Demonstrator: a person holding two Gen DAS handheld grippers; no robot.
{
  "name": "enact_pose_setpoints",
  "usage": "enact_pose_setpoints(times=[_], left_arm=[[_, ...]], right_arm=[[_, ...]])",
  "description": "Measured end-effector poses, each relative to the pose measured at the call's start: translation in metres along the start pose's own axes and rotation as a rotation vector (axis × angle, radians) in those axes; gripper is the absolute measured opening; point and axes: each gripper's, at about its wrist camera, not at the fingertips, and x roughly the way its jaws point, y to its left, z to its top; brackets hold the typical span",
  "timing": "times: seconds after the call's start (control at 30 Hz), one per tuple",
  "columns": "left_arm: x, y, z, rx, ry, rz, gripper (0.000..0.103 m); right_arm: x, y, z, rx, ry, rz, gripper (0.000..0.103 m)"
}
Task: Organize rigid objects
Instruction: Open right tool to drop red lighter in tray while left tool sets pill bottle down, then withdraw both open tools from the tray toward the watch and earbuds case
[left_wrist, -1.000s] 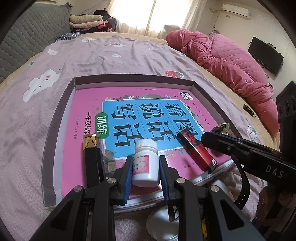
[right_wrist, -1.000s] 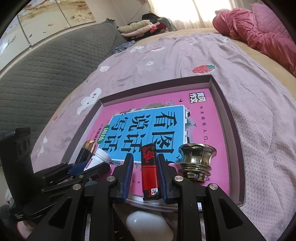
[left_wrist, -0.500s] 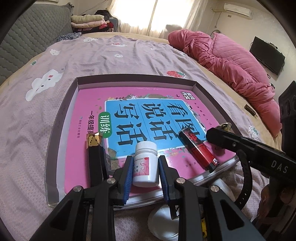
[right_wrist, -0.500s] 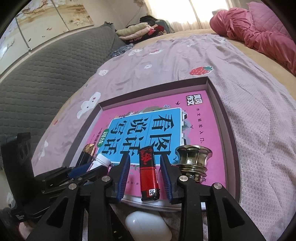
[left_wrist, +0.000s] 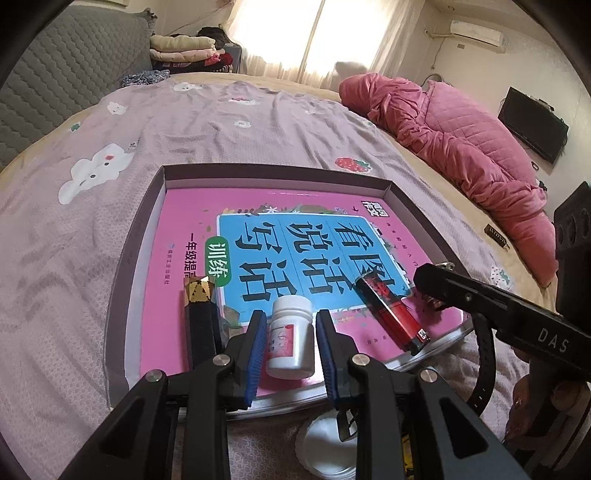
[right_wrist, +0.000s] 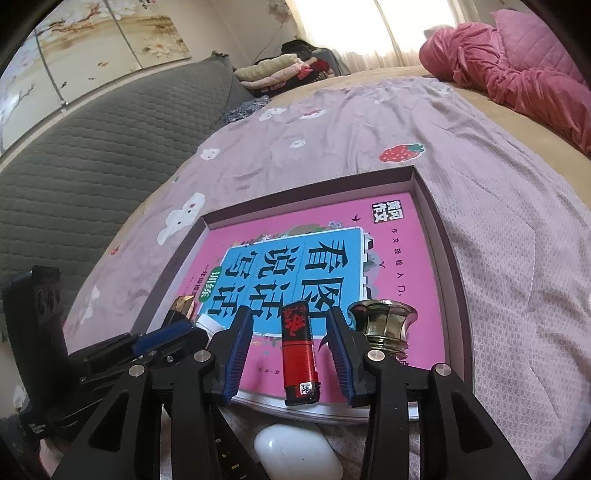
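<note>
A shallow dark box (left_wrist: 258, 173) (right_wrist: 436, 221) on the bed holds a pink book (left_wrist: 184, 221) (right_wrist: 406, 236). On the book stand a white pill bottle (left_wrist: 290, 338), a red lighter (left_wrist: 391, 314) (right_wrist: 299, 350), a black and gold stick (left_wrist: 199, 317) and a brass cup (right_wrist: 384, 326). My left gripper (left_wrist: 290, 347) is open, its blue pads on either side of the bottle with small gaps. My right gripper (right_wrist: 291, 354) is open around the lighter, well apart from it.
A white earbud case (right_wrist: 295, 456) and a white round lid (left_wrist: 325, 450) lie on the purple sheet (left_wrist: 221, 122) just in front of the box. A pink quilt (left_wrist: 461, 147) is heaped at the right. A grey padded headboard (right_wrist: 92, 147) runs along the left.
Both grippers have opened: the left let go of the white bottle, the right let go of the red lighter. Both objects now rest on the book.
</note>
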Motion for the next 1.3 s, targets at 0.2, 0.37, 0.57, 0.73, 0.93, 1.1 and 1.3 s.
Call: enact_pose_setpoints(times=[0.2, 0.37, 0.57, 0.73, 0.93, 1.1, 1.3], left_arm=[[-0.005, 0.000, 0.000, 0.004, -0.022, 0.010, 0.027], [-0.011, 0.001, 0.000, -0.005, -0.042, 0.010, 0.027], [-0.018, 0.003, -0.001, -0.008, -0.068, 0.019, 0.027], [-0.028, 0.004, -0.003, -0.018, -0.093, 0.019, 0.039], [-0.037, 0.003, -0.008, -0.013, -0.100, 0.025, 0.039], [-0.044, -0.002, -0.012, -0.005, -0.112, 0.029, 0.039], [-0.054, -0.011, -0.019, 0.016, -0.114, 0.027, 0.047]], right_arm=[[-0.004, 0.002, 0.000, -0.011, -0.016, 0.003, 0.043], [-0.008, 0.007, 0.001, -0.037, -0.031, 0.002, 0.043], [-0.014, 0.011, 0.002, -0.060, -0.056, 0.006, 0.044], [-0.022, 0.014, 0.005, -0.076, -0.086, 0.006, 0.049], [-0.034, 0.016, 0.004, -0.095, -0.106, 0.002, 0.050], [-0.044, 0.016, 0.003, -0.105, -0.127, 0.005, 0.051], [-0.053, 0.016, -0.001, -0.110, -0.134, -0.001, 0.057]])
